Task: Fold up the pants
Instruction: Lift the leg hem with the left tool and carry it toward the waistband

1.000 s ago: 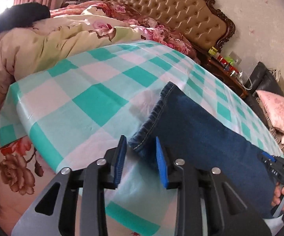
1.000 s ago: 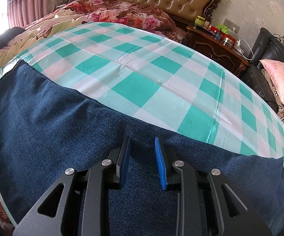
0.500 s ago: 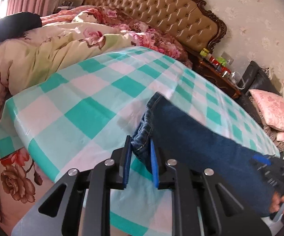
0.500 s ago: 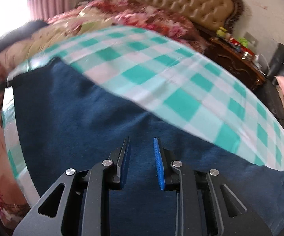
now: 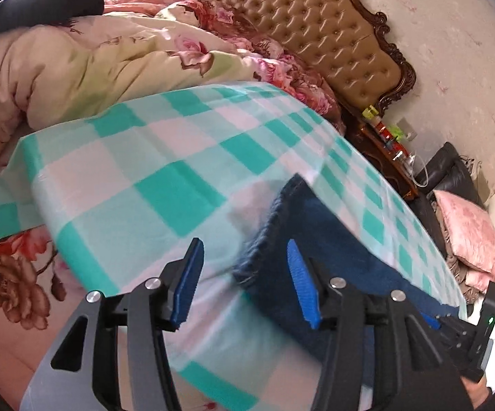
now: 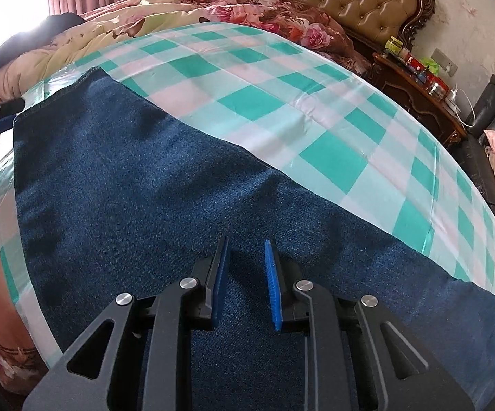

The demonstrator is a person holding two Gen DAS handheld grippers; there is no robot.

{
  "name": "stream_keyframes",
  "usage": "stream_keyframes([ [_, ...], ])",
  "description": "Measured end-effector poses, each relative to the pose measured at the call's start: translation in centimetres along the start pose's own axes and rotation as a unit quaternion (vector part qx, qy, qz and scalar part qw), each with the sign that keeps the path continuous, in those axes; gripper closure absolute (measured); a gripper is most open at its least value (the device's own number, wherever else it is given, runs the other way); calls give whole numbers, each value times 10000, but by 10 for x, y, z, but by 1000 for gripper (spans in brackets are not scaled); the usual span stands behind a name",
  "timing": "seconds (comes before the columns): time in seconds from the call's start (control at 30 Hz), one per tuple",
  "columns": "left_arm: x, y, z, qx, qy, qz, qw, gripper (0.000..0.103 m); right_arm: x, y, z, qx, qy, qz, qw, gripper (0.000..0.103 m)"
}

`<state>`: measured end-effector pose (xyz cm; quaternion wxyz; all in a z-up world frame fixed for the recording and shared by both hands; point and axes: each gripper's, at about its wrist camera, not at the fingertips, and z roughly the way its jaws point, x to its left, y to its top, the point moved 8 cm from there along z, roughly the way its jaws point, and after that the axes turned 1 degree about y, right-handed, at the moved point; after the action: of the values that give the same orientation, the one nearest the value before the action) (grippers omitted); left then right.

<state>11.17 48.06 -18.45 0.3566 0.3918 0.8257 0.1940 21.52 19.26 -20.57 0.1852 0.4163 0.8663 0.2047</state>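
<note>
Dark blue jeans point(image 6: 144, 178) lie flat across the green-and-white checked cloth point(image 6: 281, 85), one leg end point(image 5: 316, 226) reaching toward my left gripper point(image 5: 244, 245). That gripper's jaws are opening wide. The stitched hem point(image 5: 257, 260) sits between its blue pads point(image 5: 187, 281), and neither pad presses on it. My right gripper point(image 6: 246, 241) hovers over the middle of the denim with a narrow gap between its pads and nothing in that gap. The right gripper point(image 5: 470, 342) also shows at the lower right of the left wrist view.
A floral quilt point(image 5: 93, 58) is heaped behind the cloth, in front of a tufted headboard point(image 5: 299, 17). A dark nightstand point(image 6: 418, 96) with small bottles stands to the right, beside a black sofa with a pink pillow point(image 5: 466, 229). The cloth's edge point(image 5: 18, 212) drops off at left.
Half a second ago my left gripper was shut on the hem; its jaws have since spread and the hem lies loose between them. The right gripper shifted sideways over the denim.
</note>
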Motion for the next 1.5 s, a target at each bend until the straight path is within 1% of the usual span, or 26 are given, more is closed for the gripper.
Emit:
stream_keyframes([
  [0.13, -8, -14, 7, 308, 117, 606, 9976, 54, 0, 0, 0, -9, 35, 31, 10000, 84],
  [0.17, -10, -16, 11, 325, 234, 794, 9960, 54, 0, 0, 0, -11, 31, 40, 10000, 84],
  [0.27, -16, -14, 19, 383, 301, 955, 9942, 54, 0, 0, 0, -17, 14, 48, 10000, 84],
  [0.33, -19, -12, 23, 473, 229, 977, 9938, 65, 0, 0, 0, -10, 28, 56, 10000, 84],
  [0.37, -18, -12, 24, 503, 177, 876, 9947, 73, 0, 0, 0, 0, 41, 71, 10000, 84],
  [0.4, -15, -10, 25, 503, 61, 718, 9961, 73, -1, 0, 0, 2, 49, 83, 10000, 84],
  [0.47, -8, -8, 23, 517, -393, 202, 9977, 73, -1, 0, 0, -5, 54, 101, 9999, 84],
  [0.53, 2, -7, 21, 554, -884, -417, 9937, 74, -1, 0, -1, -20, 30, 78, 10000, 83],
  [0.57, 3, -7, 21, 571, -975, -544, 9921, 73, -1, 0, -1, -25, 24, 78, 10000, 83],
  [0.63, 3, -9, 19, 590, -963, -571, 9920, 69, -1, 0, 0, -23, 31, 88, 10000, 83],
  [0.77, -8, -14, 20, 696, -451, -69, 9965, 68, -1, 0, 0, -23, 48, 100, 9999, 83],
  [0.83, -11, -11, 25, 746, -320, 19, 9967, 69, -1, 0, 0, -27, 26, 93, 9999, 83],
  [0.87, -11, -10, 26, 764, -317, -1, 9966, 73, -1, 0, 0, -28, 20, 100, 9999, 83],
  [0.9, -10, -8, 27, 791, -329, -62, 9963, 81, -1, 0, 0, -28, 21, 109, 9999, 83],
  [1.0, -7, -5, 27, 828, -631, -370, 9939, 84, -2, 1, 0, -15, 36, 133, 9999, 83],
  [1.13, -12, -2, 19, 666, -641, -373, 9950, 85, -2, 1, 0, -14, 33, 136, 9999, 83],
  [1.2, -19, 0, 12, 562, -401, -179, 9975, 85, -3, 1, 0, 27, 131, 249, 9996, 83],
  [1.23, -24, 1, 8, 516, -183, 20, 9985, 85, -6, 0, 0, 74, 236, 374, 9990, 83],
  [1.27, -36, 2, 1, 410, 148, 411, 9982, 85, -10, 0, -2, 127, 401, 584, 9974, 82],
  [1.3, -46, 4, -5, 309, 357, 690, 9965, 85, -16, 0, -5, 134, 519, 778, 9955, 79],
  [1.33, -66, 6, -15, 141, 636, 1157, 9911, 85, -24, -1, -11, 109, 634, 1003, 9929, 78],
  [1.37, -79, 7, -21, 38, 786, 1424, 9867, 85, -31, -2, -15, 96, 704, 1152, 9908, 71],
  [1.4, -97, 8, -29, -108, 988, 1780, 9790, 85, -42, -4, -21, 105, 822, 1395, 9867, 63],
  [1.43, -123, 6, -39, -315, 1223, 2248, 9662, 85, -47, -6, -24, 117, 904, 1535, 9839, 60],
  [1.47, -139, 4, -46, -441, 1313, 2522, 9577, 85, -58, -10, -29, 131, 1066, 1783, 9781, 57],
  [1.5, -161, -1, -52, -584, 1386, 2841, 9469, 85, -69, -15, -35, 138, 1193, 2025, 9719, 56],
])
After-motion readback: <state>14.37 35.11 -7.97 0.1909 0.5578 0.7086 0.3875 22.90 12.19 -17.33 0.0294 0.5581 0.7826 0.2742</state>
